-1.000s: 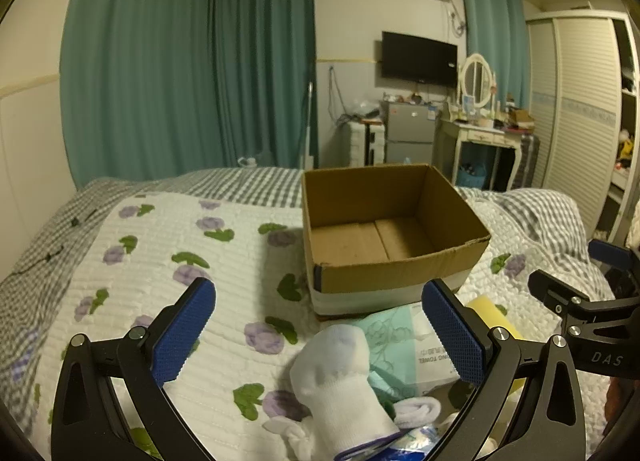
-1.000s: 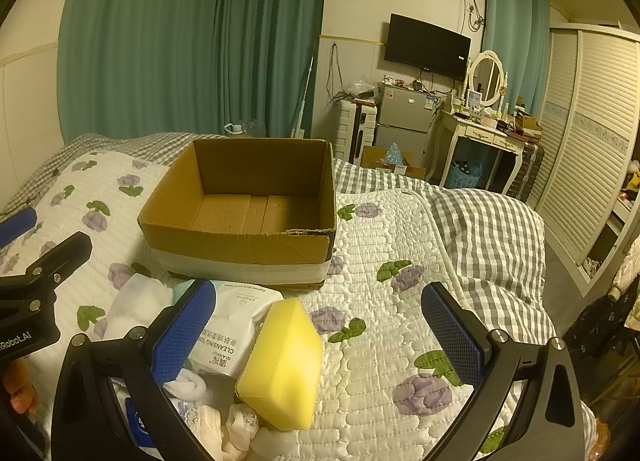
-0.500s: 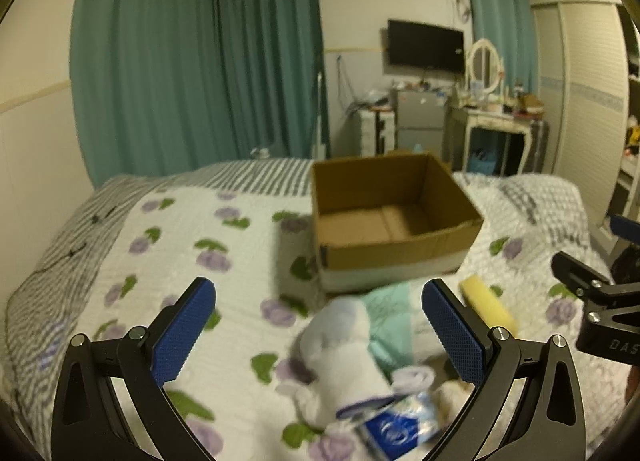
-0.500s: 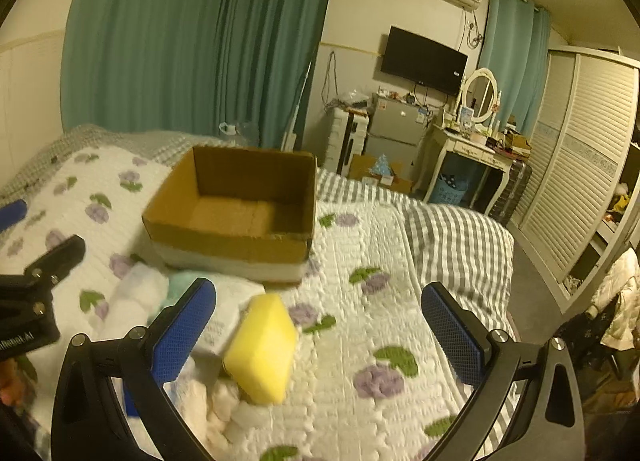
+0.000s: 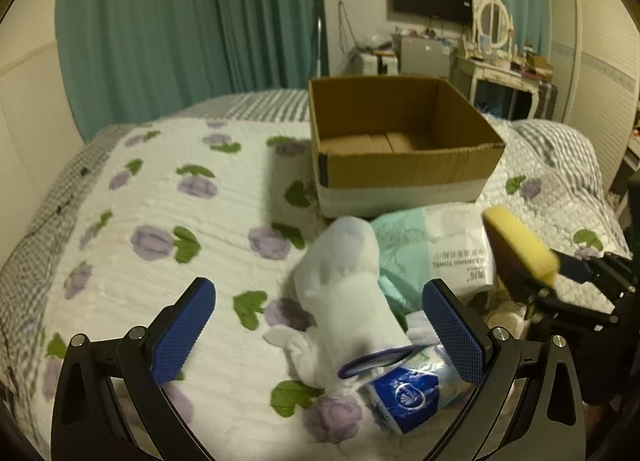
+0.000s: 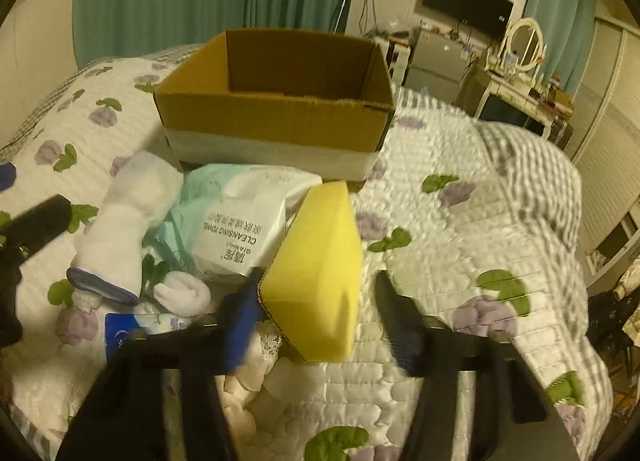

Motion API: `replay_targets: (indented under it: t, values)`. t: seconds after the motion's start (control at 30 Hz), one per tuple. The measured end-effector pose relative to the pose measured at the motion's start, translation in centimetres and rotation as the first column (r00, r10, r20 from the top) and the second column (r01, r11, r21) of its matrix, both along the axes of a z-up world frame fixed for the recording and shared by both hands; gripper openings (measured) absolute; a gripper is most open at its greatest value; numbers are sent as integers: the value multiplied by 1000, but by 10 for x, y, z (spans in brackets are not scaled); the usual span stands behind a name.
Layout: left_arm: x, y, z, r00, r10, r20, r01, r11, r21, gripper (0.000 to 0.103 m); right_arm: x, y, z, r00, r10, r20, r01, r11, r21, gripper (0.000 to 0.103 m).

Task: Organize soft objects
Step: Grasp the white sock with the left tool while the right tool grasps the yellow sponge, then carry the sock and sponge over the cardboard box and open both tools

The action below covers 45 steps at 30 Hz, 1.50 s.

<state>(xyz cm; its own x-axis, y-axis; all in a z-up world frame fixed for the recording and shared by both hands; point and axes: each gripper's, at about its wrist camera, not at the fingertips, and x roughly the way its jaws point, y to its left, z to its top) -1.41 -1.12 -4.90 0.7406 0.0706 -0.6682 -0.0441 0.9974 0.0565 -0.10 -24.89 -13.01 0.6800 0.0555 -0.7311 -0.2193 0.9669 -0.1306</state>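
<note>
I am looking along my left gripper, whose jaws are standing wide apart with nothing between them, hanging over the near end of a white sock lying on the quilted bed. My right gripper is badly smeared by motion blur, so I cannot tell whether its fingers are pressing the yellow sponge or just flanking it; the left finger is looking close to the sponge's near edge while the right one is showing a gap. In the left wrist view the sponge is sitting at the right edge, with the right gripper's frame partly cut off beyond it. Between sock and sponge a cleansing towel pack is lying, its near corner hidden under the sponge. A blue-and-white packet is peeking from under the sock's cuff, most of it covered, and small white soft items near it are too blurred for me to name. The open cardboard box is resting on the bed just beyond the pile, its floor only partly visible from the right wrist view.
</note>
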Motion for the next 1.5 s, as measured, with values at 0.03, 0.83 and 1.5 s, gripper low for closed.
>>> replay_targets:
  t: [0.03, 0.83, 1.5]
  values:
    - [4, -3, -3, 1000, -3, -12, 3, 1000, 0, 103, 0, -3, 3, 1000, -7, 14, 7, 1000, 4, 30]
    - [22, -6, -29, 988, -65, -142, 61, 998, -30, 27, -19, -38, 43, 989, -34, 143, 15, 992, 129, 28]
    - [17, -4, 114, 986, -86, 140, 88, 996, -4, 27, -15, -15, 177, 925, 63, 374, -140, 973, 182, 28]
